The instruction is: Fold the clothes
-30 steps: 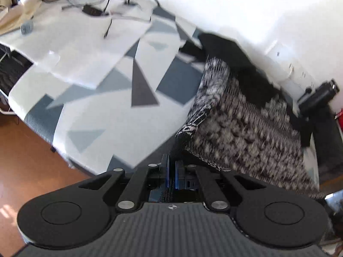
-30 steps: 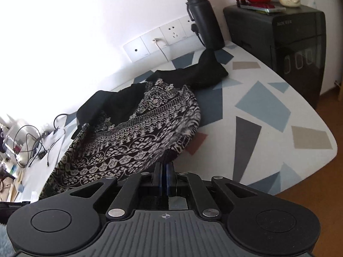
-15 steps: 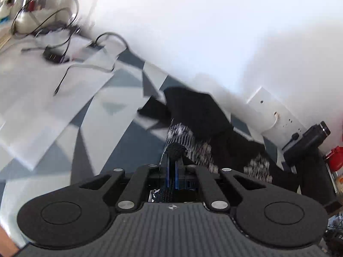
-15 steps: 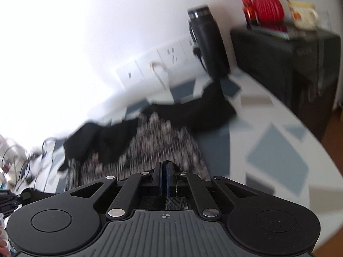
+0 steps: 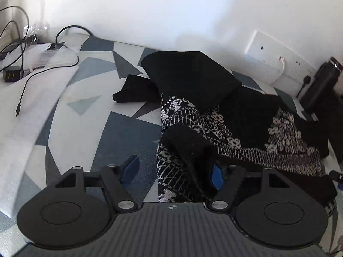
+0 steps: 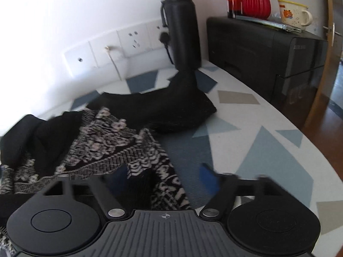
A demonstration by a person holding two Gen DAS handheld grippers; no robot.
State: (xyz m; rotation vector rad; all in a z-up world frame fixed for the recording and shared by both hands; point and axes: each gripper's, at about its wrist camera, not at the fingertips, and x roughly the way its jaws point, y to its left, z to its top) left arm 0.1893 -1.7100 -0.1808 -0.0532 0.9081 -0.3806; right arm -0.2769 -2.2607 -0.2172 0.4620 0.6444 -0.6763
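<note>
Step in hand, as I judge it: letting go after a fold, garment not yet a neat packet.

I am holding my left gripper low over the worktop, jaws spread wide and pinching nothing. The patterned garment is lying bunched between them; its black edge is draping against the right pad, while the left pad is hanging over bare worktop. The black sleeve is sticking out to the left, near the cables.

I am keeping my right gripper likewise spread and holding nothing, cloth lying across the gap nearer the left pad. The other black end is reaching toward the flask.

Next move, I judge: re-pinching an outer edge and squaring the heap.
</note>
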